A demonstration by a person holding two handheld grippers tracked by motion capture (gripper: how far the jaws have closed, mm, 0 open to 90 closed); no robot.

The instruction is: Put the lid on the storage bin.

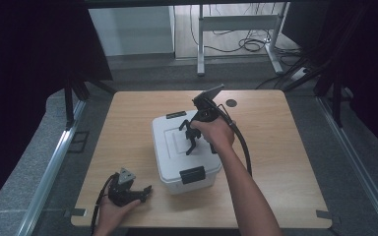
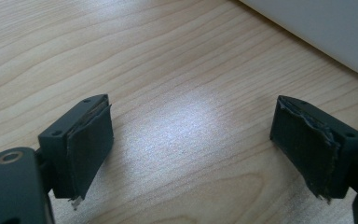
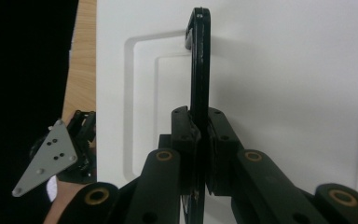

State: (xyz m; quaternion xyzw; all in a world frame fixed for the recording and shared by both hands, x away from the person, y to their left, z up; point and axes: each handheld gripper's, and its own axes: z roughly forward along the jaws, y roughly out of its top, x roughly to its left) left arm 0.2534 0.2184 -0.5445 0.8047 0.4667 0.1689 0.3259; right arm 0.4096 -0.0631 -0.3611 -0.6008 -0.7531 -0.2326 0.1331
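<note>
The right gripper (image 3: 199, 154) is clamping the box (image 1: 177, 142) handle (image 3: 198, 70), its lower end hidden; the left gripper (image 2: 191, 149) is gaping empty.

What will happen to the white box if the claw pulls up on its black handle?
The white box would probably lift as one stiff piece, since its plastic looks hard. It may swing slightly, because the right claw pinches just the thin black handle. The black latches look shut, so the lid likely stays on.
</note>
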